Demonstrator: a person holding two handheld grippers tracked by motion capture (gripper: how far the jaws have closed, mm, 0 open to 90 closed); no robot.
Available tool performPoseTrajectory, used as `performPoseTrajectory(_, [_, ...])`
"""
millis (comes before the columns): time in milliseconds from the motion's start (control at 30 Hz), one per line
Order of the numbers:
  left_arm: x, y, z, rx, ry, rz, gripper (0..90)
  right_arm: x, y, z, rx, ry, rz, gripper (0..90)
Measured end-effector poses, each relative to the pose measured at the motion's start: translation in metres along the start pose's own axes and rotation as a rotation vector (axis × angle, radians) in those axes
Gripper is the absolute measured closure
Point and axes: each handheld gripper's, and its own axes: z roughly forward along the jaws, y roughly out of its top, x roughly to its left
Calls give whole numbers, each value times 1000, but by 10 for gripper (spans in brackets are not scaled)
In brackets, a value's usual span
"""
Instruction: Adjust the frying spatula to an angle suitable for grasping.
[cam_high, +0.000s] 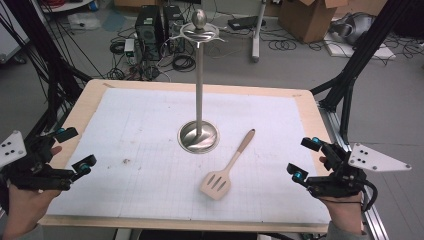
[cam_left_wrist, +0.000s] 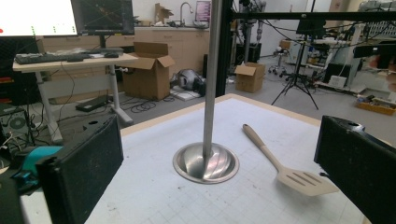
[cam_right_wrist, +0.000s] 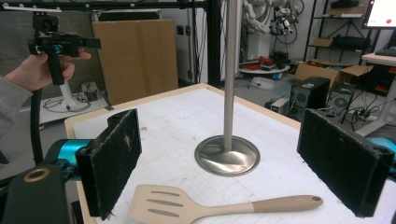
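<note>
We see a beige slotted spatula (cam_high: 225, 170) lying flat on the white-covered worktop (cam_high: 150, 140), its handle angled away towards the far right, its blade just beside the round base of a tall metal stand (cam_high: 199, 136) (near it, not touching). Our left hand-held gripper (cam_high: 75, 150) hovers at the worktop's left edge, jaws spread wide with nothing between them. Our right hand-held gripper (cam_high: 305, 159) sits at the right edge, equally wide and empty, well apart from the spatula.
</note>
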Motion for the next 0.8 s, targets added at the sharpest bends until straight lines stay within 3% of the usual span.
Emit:
performPoseTrajectory(133, [-1, 0, 1, -1, 0, 0, 17, 1, 0, 2, 5, 2, 0, 120])
performPoseTrajectory(167, [-1, 0, 1, -10, 23, 17, 17, 1, 0, 3, 11, 2, 3, 119])
performPoseTrajectory(267, [-1, 0, 1, -25, 42, 17, 17, 1, -1, 5, 14, -3, -1, 119])
performPoseTrajectory(467, [-1, -1, 1, -14, 43, 8, 17, -4, -8, 22, 35, -49, 11, 119])
performPoseTrajectory(800, [-1, -5, 0, 6, 45, 5, 17, -13, -25, 53, 110, -57, 46, 121])
